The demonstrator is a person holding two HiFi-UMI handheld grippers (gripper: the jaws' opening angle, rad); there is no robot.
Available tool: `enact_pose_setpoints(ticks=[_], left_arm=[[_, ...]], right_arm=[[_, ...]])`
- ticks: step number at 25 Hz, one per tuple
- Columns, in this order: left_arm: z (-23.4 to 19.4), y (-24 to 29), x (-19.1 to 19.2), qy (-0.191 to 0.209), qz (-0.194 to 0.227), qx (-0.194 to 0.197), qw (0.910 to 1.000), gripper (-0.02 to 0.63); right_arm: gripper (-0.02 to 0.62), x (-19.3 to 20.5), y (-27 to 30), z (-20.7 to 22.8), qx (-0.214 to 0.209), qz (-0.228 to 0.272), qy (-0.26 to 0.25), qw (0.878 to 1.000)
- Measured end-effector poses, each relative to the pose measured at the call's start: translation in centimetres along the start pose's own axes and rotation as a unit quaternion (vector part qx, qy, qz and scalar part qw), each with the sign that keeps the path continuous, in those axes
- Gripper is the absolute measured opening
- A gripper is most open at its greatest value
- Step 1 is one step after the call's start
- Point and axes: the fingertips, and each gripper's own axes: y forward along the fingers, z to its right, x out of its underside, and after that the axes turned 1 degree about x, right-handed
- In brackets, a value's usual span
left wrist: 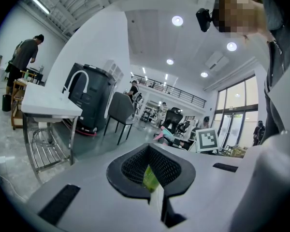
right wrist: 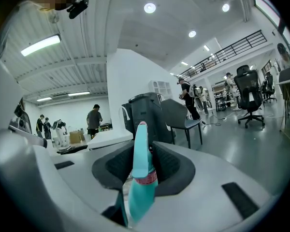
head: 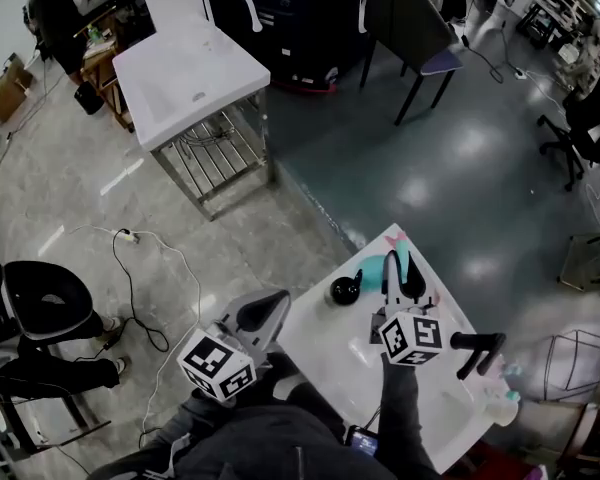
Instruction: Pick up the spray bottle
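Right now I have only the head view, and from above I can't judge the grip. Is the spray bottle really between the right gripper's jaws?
Observer: Yes. In the right gripper view, the teal spray bottle stands between the jaws of the right gripper, and both press on its neck.
Operator: Any marking on it that I'm missing?
Observer: A pink band rings the bottle's neck.
Operator: And the left gripper?
Observer: In the left gripper view, the jaws of the left gripper are nearly together on a thin green and white piece. I can't tell what it is.
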Motion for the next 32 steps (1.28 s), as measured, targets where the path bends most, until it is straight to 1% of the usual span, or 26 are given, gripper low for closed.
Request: enact_pose_setpoints(ticks=[2,8,12,17,24,28,32], left_arm=[[0.2,-0.1,0.0,0.000,-0.002,0.004,1.0000,0.003],[1.8,0.3,0.2,0.007,-0.006,0.026,0.9996,0.003],[3.5,0.7,0.4,0.015,-0.009,0.055,0.9983,0.003],[5.9,1.4,0.9,0.023,-0.017,0.100,0.9946,0.003],[10.5,2.9,1.7,0.040,-0.035,0.181,0.9820,0.003],[13.1,3.7,2.6,0.045,-0.045,0.228,0.9717,0.003],[16.0,4.1,3.5,0.049,-0.058,0.272,0.9594,0.003]], right_arm=[[0.098,-0.3,-0.2,-0.1,-0.001,0.002,0.003,1.000],[0.098,-1.5,-1.8,0.1,0.003,0.015,-0.007,1.000],[0.098,-1.7,-3.6,0.6,0.017,0.021,-0.002,1.000],[0.098,-1.6,-6.6,1.7,0.048,0.027,-0.001,0.998],[0.098,-1.5,-12.5,3.3,0.106,0.041,0.012,0.993],[0.098,-1.4,-16.4,4.3,0.149,0.050,0.017,0.987],[0.098,-1.1,-20.4,5.4,0.192,0.054,0.021,0.980]])
